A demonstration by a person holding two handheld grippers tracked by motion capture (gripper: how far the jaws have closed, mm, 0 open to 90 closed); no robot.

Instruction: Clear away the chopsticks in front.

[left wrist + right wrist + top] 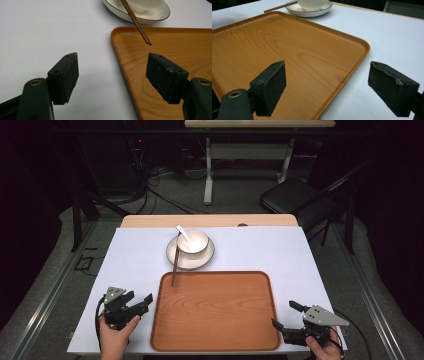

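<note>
The left gripper (136,304) rests on the white cloth (135,255) at the near left, just beside the left edge of the tray (215,312), its jaws standing well apart with nothing between them. In the left gripper view those jaws straddle the tray's left rim (120,57), one over cloth, one over wood. Far of the tray sits the plate (175,256) with a bowl (197,240) on it and a white spoon (183,233) leaning in the bowl. The chopsticks (175,265) lie across the plate's left side, their long axis running near to far, the near tips overhanging the tray's far left corner; in the left gripper view the tips (147,41) hang just ahead of the jaws and a little right. They lie far and slightly right of the left gripper, which is clearly the nearer tool; I judge that any reach for them would go straight forward, closing across that long axis. The tray itself is bare. At the near right, the right gripper (286,318) hovers by the tray's near right corner (364,47), jaws likewise wide apart and empty, well away from the plate.
</note>
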